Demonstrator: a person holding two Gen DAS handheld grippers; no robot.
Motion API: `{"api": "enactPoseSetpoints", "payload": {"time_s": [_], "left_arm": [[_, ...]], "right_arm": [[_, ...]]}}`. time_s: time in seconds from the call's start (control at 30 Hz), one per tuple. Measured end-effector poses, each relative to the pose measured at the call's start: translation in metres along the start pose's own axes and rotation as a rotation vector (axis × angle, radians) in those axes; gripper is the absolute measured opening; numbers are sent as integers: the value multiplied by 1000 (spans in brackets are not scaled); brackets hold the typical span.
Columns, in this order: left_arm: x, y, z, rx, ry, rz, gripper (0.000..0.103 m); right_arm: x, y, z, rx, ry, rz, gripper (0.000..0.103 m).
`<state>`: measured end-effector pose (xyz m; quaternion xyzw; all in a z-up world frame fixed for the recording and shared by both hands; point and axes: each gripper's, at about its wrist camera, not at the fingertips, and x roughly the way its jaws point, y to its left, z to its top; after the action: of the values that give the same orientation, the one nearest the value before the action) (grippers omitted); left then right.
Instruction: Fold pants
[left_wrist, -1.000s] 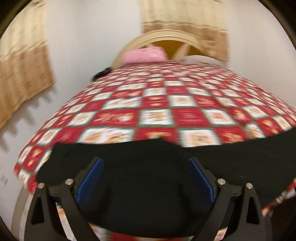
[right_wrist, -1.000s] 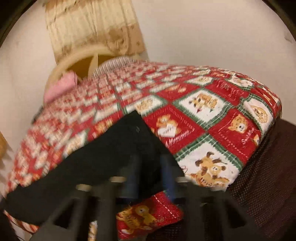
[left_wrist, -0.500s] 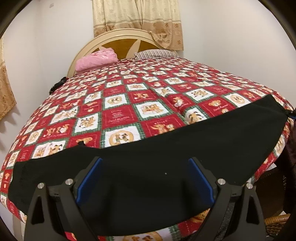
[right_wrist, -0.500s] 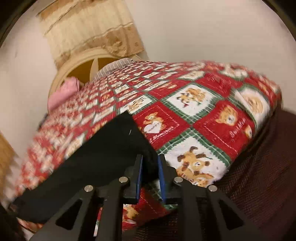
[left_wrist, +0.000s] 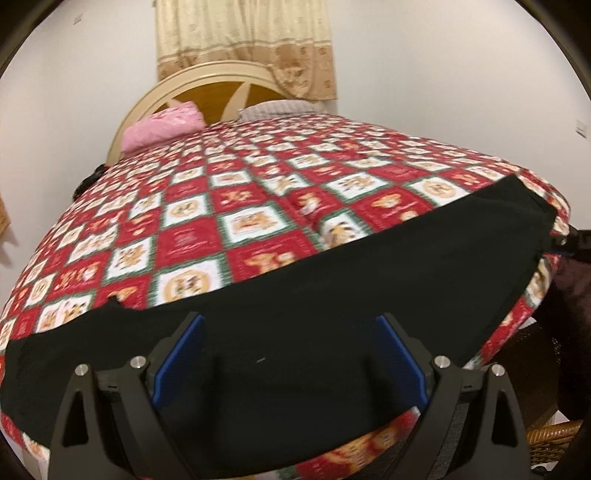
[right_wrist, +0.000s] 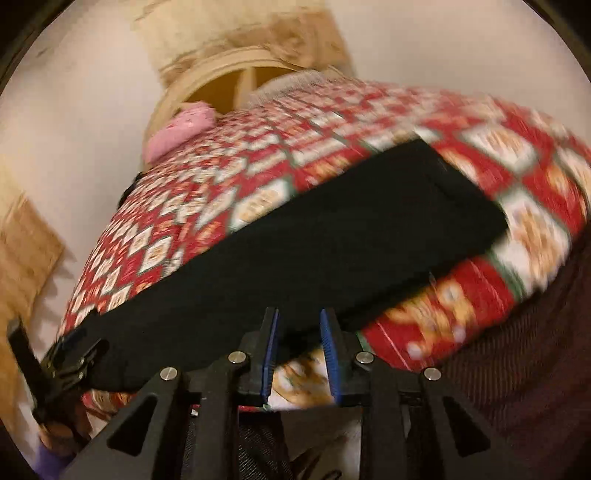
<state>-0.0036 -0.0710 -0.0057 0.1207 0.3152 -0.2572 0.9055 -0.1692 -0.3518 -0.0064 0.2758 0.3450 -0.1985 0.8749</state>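
So the black pants (left_wrist: 332, 295) lie flat in a long band across the near edge of the bed (left_wrist: 236, 206), prob. spread out like that so they're ready to fold. The left gripper (left_wrist: 290, 354) hangs wide open over the cloth, gripping nothing. The right gripper (right_wrist: 298, 347) is only a bit open w/ nothing between its fingers, just off the pants' near edge.
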Motion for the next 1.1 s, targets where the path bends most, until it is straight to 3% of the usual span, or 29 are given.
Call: {"api": "enactPoseSetpoints", "payload": {"time_s": [0.13, 0.27, 0.4, 0.53, 0.57, 0.6, 0.97, 1.0, 1.07, 1.1], "left_arm": [[11, -20, 3, 27, 3, -48, 95], [19, -36, 1, 60, 24, -68, 95], [26, -43, -6, 77, 59, -76, 95], [34, -39, -11, 32, 104, -108, 95], [35, -39, -11, 25, 109, -112, 95], [34, -38, -11, 21, 111, -114, 95], [30, -39, 6, 12, 90, -139, 95], [36, -42, 3, 22, 107, -132, 95], [45, -45, -7, 34, 146, -108, 95], [41, -45, -12, 27, 116, -104, 95]], "right_arm": [[-5, -11, 0, 32, -15, 18, 25], [4, -11, 7, 21, -5, -24, 25], [12, -10, 11, 54, -19, 18, 25], [19, -5, 12, 25, -38, 82, 24], [21, -5, 11, 21, -33, 90, 18], [23, -5, 12, 13, -20, 92, 4], [14, -33, 5, 71, 26, 147, 2], [9, -36, 6, 89, 9, 128, 3], [-14, -41, 11, 107, -106, 70, 3], [-24, -43, 14, 101, -160, 53, 4]]}}
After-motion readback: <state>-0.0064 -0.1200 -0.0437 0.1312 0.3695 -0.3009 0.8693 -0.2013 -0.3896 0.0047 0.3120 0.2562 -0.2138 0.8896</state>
